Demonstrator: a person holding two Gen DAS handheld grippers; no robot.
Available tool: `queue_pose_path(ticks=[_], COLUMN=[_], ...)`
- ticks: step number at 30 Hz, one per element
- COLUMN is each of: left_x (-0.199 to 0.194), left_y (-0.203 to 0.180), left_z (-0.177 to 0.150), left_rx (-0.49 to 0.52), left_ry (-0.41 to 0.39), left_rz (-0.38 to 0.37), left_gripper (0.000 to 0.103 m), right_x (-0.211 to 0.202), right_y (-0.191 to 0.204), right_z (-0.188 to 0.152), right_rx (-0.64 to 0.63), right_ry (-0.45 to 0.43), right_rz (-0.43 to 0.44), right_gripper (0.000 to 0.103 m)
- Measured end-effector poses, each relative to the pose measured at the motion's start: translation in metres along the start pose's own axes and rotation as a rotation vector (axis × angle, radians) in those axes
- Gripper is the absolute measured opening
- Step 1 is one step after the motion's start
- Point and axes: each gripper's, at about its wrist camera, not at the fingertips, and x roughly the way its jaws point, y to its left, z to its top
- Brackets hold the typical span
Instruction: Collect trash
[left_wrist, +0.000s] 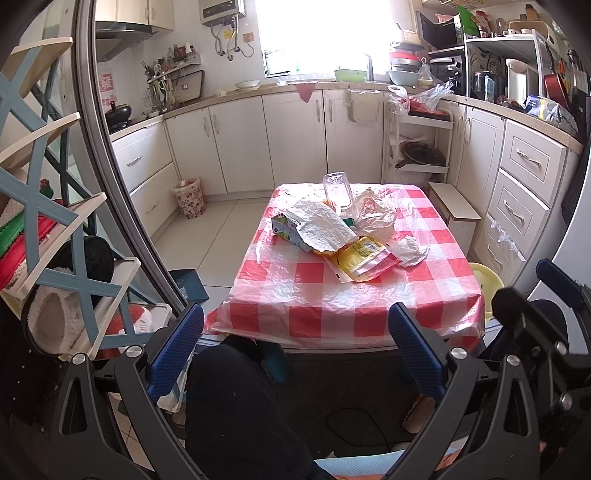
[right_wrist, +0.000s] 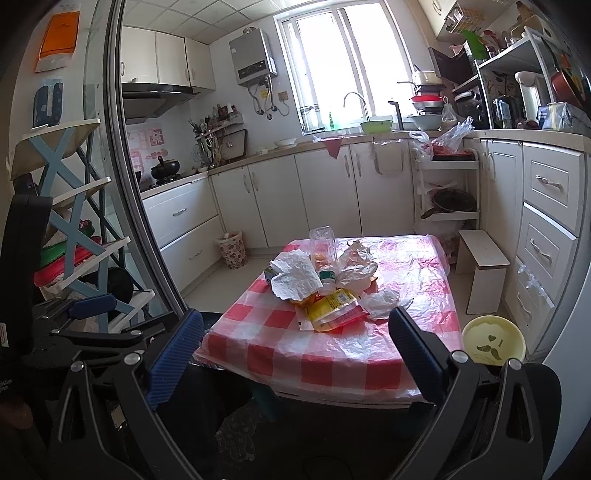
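Note:
A pile of trash lies on the small table with the red-and-white checked cloth (left_wrist: 314, 295) (right_wrist: 280, 343). It holds a clear plastic bottle (left_wrist: 337, 190) (right_wrist: 324, 251), a crumpled white wrapper (left_wrist: 319, 223) (right_wrist: 295, 277), a yellow packet (left_wrist: 364, 258) (right_wrist: 334, 306), a green carton (left_wrist: 286, 230), a clear plastic bag (left_wrist: 373, 216) (right_wrist: 356, 262) and a crumpled tissue (left_wrist: 412, 251) (right_wrist: 380, 301). My left gripper (left_wrist: 295, 345) is open and empty, short of the table's near edge. My right gripper (right_wrist: 295, 350) is open and empty, also short of the table.
A floral waste bin (left_wrist: 190, 197) (right_wrist: 232, 249) stands on the floor by the far-left cabinets. A shoe rack (left_wrist: 55, 221) stands left behind a door frame. A yellow stool (right_wrist: 493, 341) and a small white stool (right_wrist: 482, 269) stand right of the table.

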Motion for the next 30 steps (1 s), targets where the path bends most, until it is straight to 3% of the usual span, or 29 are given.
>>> queue_pose_path(ticks=[7, 14, 22, 28, 29, 30], left_x=[0.046, 0.118, 0.231, 0.315, 0.328, 0.344], left_y=[0.024, 0.046, 0.046, 0.031, 0.028, 0.022], left_z=[0.007, 0.021, 0.06, 0.077, 0.078, 0.079], left_rx=[-0.073, -0.194, -0.339, -0.399, -0.395, -0.388], left_ry=[0.06, 0.16, 0.246, 0.334, 0.349, 0.372], left_rz=[-0.019, -0.106, -0.155, -0.155, -0.149, -0.146], left_gripper=[0.096, 0.096, 0.096, 0.096, 0.095, 0.086], right_x=[0.043, 0.109, 0.192, 0.236, 0.242, 0.247], right_y=[-0.017, -0.047, -0.093, -0.144, -0.151, -0.157], right_z=[0.003, 0.006, 0.02, 0.009, 0.006, 0.004], right_rx=[0.029, 0.048, 0.037, 0.147, 0.166, 0.185], right_ry=[0.063, 0.141, 0.211, 0.326, 0.346, 0.365], right_rz=[-0.005, -0.006, -0.043, -0.117, -0.128, -0.139], right_gripper=[0.097, 0.097, 0.097, 0.097, 0.097, 0.097])
